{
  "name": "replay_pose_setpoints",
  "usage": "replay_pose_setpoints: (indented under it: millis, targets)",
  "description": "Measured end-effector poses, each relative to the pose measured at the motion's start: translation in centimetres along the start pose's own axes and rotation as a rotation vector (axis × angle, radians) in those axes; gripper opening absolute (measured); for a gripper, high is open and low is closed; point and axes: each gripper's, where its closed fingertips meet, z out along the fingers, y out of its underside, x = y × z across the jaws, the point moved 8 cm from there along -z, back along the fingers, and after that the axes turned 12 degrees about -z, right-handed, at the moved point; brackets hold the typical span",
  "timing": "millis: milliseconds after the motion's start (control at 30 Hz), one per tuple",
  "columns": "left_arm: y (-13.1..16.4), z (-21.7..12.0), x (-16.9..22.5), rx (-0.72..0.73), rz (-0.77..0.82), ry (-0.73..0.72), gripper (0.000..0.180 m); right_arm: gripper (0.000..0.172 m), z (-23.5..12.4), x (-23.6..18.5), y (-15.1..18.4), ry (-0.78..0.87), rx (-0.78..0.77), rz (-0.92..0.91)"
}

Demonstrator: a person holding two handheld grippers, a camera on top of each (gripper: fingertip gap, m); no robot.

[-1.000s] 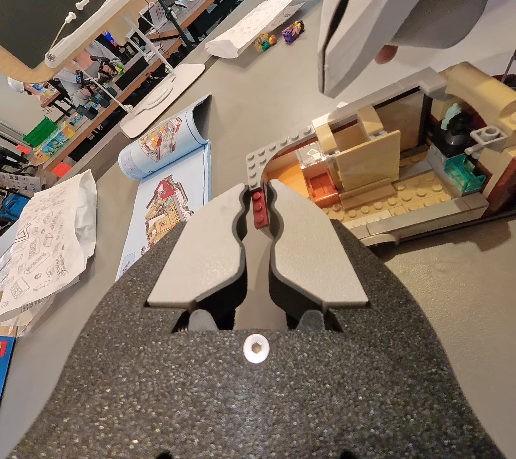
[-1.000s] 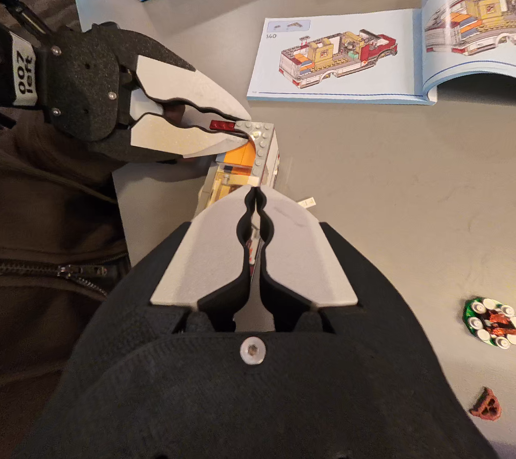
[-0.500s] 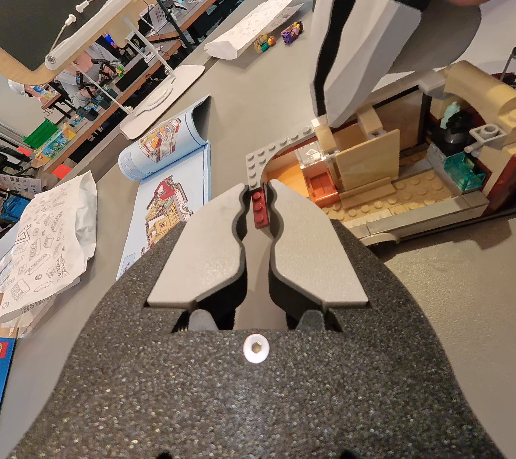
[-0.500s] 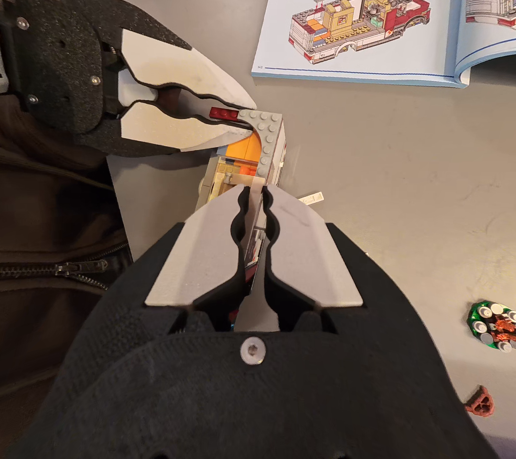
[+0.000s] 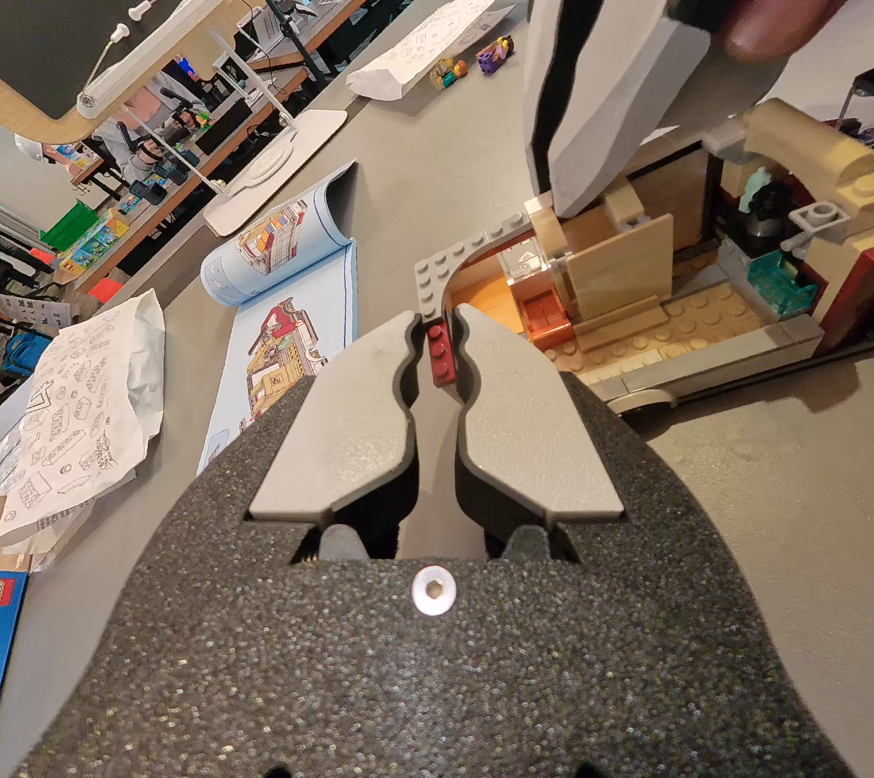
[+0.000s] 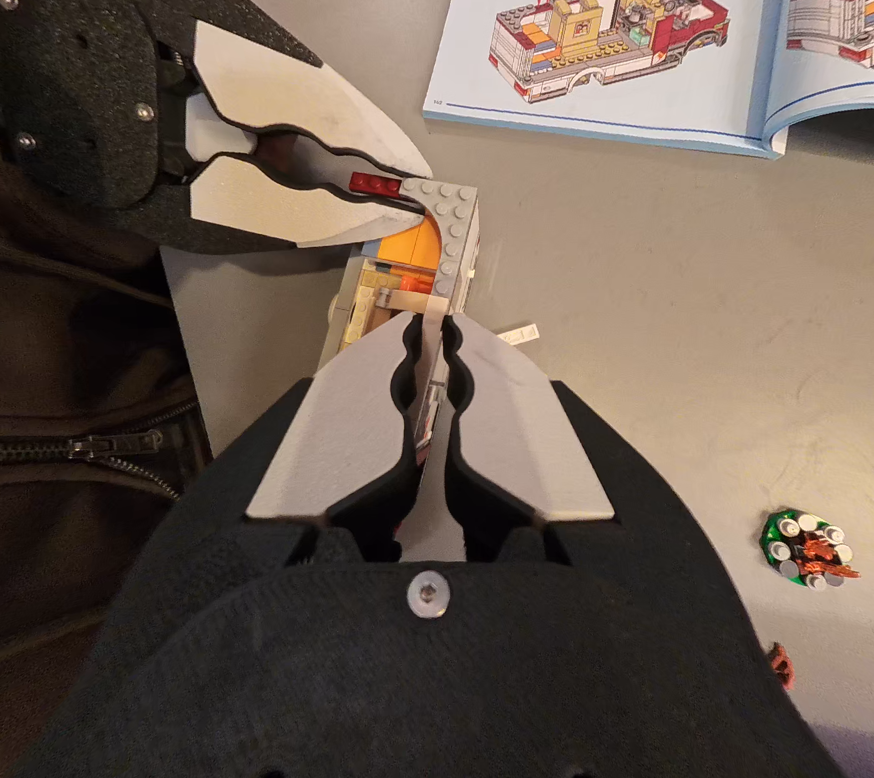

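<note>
Wide grey tabletop point(image 6: 662, 282) here, matte and faintly mottled, carrying a lot of loose kit. In the middle sits a brick-built truck model point(image 5: 662, 329), roof off, tan and orange interior showing. The left tool point(image 5: 437, 320) is clamped on a small dark red plate point(image 5: 441, 353), both pads tight against its sides, with the plate's far end butted up against the grey studded corner plate point(image 5: 432, 282) of the model. The right tool point(image 6: 429, 320) comes down from above and is closed on the model's pale side wall point(image 6: 432, 329), the wall running up between its fingers.

Beyond the model an open instruction booklet point(image 6: 615, 36) lies flat, pale blue pages showing a drawing of the truck, its far pages curling up. To the right on the tabletop, a small green round piece point(image 6: 804, 552) with grey studs, and a little reddish-brown part point(image 6: 780, 665) near the edge. Crumpled white paper bags point(image 5: 80, 400) printed with line drawings lie on the left, another farther back beside some small colourful pieces point(image 5: 473, 62). A white lamp base point(image 5: 279, 169) stands on the tabletop. Behind, more long desks with monitors, and a person seated there among boxes.
</note>
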Motion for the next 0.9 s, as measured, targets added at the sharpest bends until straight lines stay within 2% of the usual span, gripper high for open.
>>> replay_pose_setpoints:
  millis: [167, 433, 733, 900]
  targets:
    - [0.0, 0.0, 0.0, -0.001, -0.002, 0.004, 0.011, 0.008, -0.4, -0.1, 0.4, 0.032, 0.082, -0.015]
    - [0.0, 0.1, -0.1, 0.0, -0.001, 0.006, 0.011, 0.008, -0.5, 0.2, 0.8, -0.03, 0.146, 0.056]
    - [0.0, 0.0, -0.1, 0.0, 0.0, 0.005, 0.011, 0.008, -1.4, 0.9, 1.0, -0.091, 0.308, 0.175]
    - [0.0, 0.0, -0.1, 0.001, 0.001, 0.004, 0.011, 0.008, -2.0, 2.1, 1.5, -0.038, 0.281, 0.187]
